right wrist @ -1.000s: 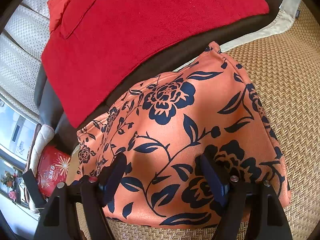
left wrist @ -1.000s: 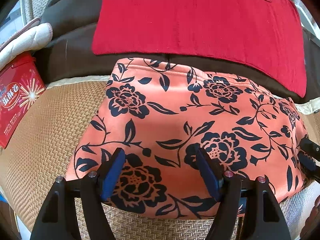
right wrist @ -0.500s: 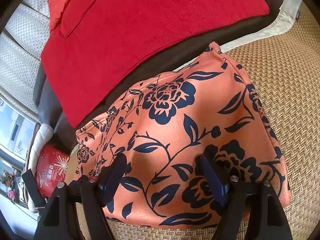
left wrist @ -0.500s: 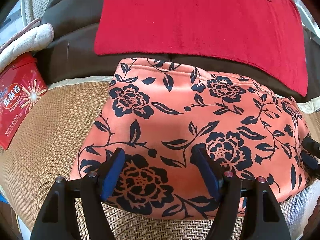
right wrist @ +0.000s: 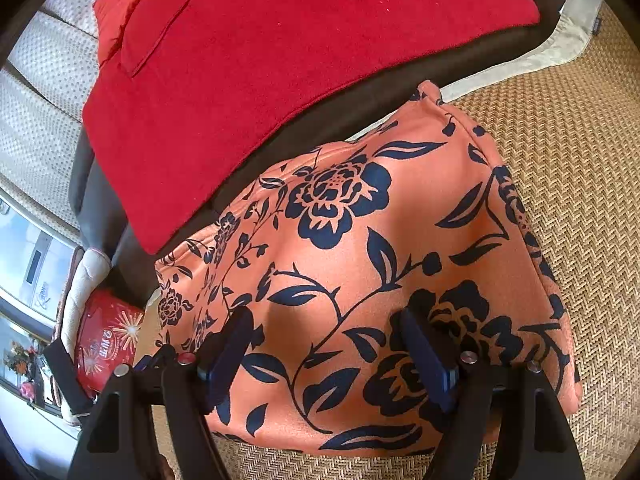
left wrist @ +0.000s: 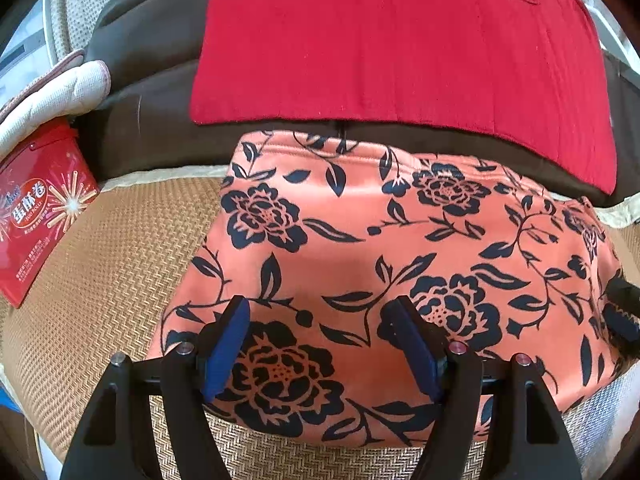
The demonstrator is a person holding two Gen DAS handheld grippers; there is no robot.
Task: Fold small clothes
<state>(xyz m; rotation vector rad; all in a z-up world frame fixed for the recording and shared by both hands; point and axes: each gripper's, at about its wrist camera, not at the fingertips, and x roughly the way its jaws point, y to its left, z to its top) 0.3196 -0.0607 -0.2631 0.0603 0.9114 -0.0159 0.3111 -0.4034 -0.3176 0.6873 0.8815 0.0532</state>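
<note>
An orange garment with a dark blue flower print (left wrist: 384, 256) lies folded flat on a woven straw mat (left wrist: 104, 280). It also shows in the right wrist view (right wrist: 360, 264). My left gripper (left wrist: 322, 316) is open and empty, hovering over the garment's near left part. My right gripper (right wrist: 326, 320) is open and empty over the garment's near right part. The right gripper's fingers (left wrist: 622, 312) show at the right edge of the left wrist view. The left gripper shows at the lower left of the right wrist view (right wrist: 64, 372).
A red cloth (left wrist: 400, 44) lies on a dark brown cushion (left wrist: 152, 128) behind the garment. A red snack tin (left wrist: 36, 212) and a white padded item (left wrist: 52, 96) sit at the left. The straw mat (right wrist: 580, 184) extends to the right.
Both grippers have drawn back slightly toward the garment's near edge. Both jaws stay open; the garment has not moved.
</note>
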